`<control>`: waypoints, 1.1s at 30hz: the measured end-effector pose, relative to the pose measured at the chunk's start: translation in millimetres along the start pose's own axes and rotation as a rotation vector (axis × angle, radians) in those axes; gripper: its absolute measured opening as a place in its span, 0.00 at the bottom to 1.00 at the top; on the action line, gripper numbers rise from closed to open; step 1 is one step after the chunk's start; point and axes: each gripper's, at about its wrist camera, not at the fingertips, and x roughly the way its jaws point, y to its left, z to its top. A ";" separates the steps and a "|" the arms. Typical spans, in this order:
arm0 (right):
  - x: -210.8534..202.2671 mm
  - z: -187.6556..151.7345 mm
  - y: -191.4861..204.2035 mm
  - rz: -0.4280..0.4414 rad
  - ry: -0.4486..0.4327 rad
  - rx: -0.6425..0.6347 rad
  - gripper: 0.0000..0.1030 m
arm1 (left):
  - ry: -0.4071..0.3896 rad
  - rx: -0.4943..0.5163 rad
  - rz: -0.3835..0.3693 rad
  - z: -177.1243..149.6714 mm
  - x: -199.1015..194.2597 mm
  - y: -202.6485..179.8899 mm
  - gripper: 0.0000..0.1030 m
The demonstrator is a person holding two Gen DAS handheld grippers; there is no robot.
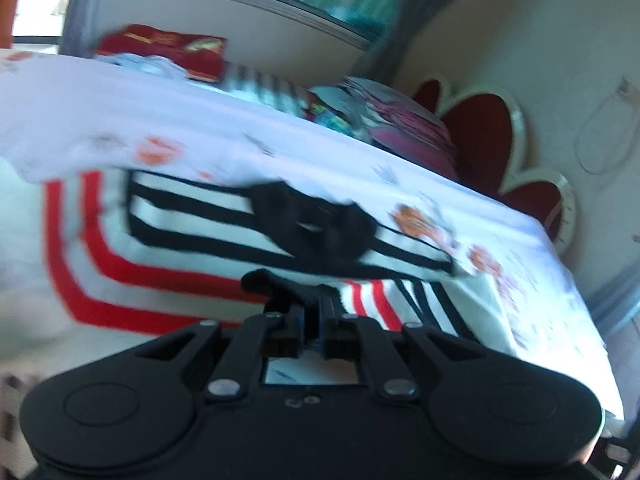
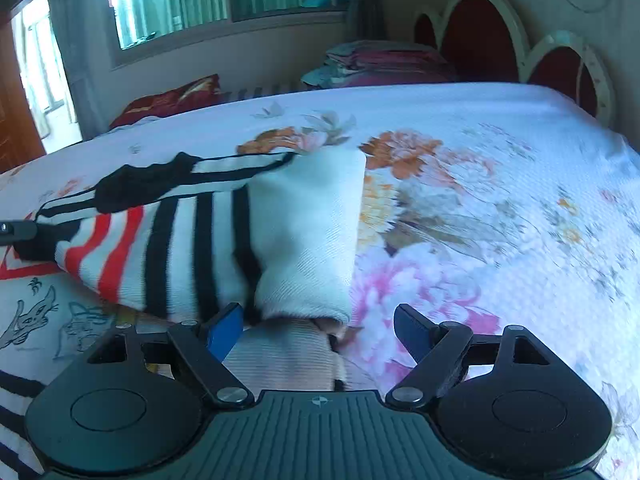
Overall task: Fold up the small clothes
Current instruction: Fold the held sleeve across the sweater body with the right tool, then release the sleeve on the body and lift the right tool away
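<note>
A small white sweater point(image 1: 192, 236) with red and black stripes and a black collar lies on a floral bedsheet point(image 1: 520, 276). My left gripper point(image 1: 314, 304) is shut on a black edge of the sweater, near the collar. In the right wrist view the sweater point(image 2: 192, 240) lies folded over, its white sleeve point(image 2: 308, 232) on top toward me. My right gripper point(image 2: 320, 330) is open, its jaws either side of the sleeve's ribbed cuff point(image 2: 280, 356). The left gripper's tip point(image 2: 16, 230) shows at the left edge, on the sweater.
Folded clothes and pillows point(image 2: 380, 64) are stacked at the head of the bed by the red headboard point(image 2: 480, 36). A red cushion point(image 2: 172, 98) lies at the far side under the window. The sheet point(image 2: 500, 200) stretches to my right.
</note>
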 end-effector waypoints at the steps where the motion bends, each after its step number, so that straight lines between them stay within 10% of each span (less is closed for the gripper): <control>1: 1.4 0.3 2.4 0.004 0.003 -0.003 0.79 | 0.001 -0.015 0.017 2.5 -0.7 8.7 0.05; 4: 10.4 2.9 6.2 0.007 0.031 0.001 0.43 | 0.005 -0.018 0.059 3.8 -1.4 27.6 0.05; 11: 12.6 7.0 0.5 0.000 0.053 0.055 0.28 | 0.023 -0.040 0.068 -8.7 -0.6 41.3 0.05; 18: 5.2 10.6 -0.9 0.001 0.057 0.044 0.28 | 0.052 0.060 0.124 -18.7 6.3 36.7 0.06; 24: 3.9 33.6 -7.5 0.038 0.018 0.101 0.32 | -0.015 0.098 0.202 -14.9 -14.6 27.2 0.43; 27: 18.2 47.1 -12.0 0.037 0.016 0.122 0.52 | -0.029 0.112 0.174 -10.4 -18.2 18.9 0.44; 33: 62.1 78.5 -25.5 0.052 0.052 0.175 0.53 | 0.001 0.174 0.129 -10.8 5.7 -5.1 0.36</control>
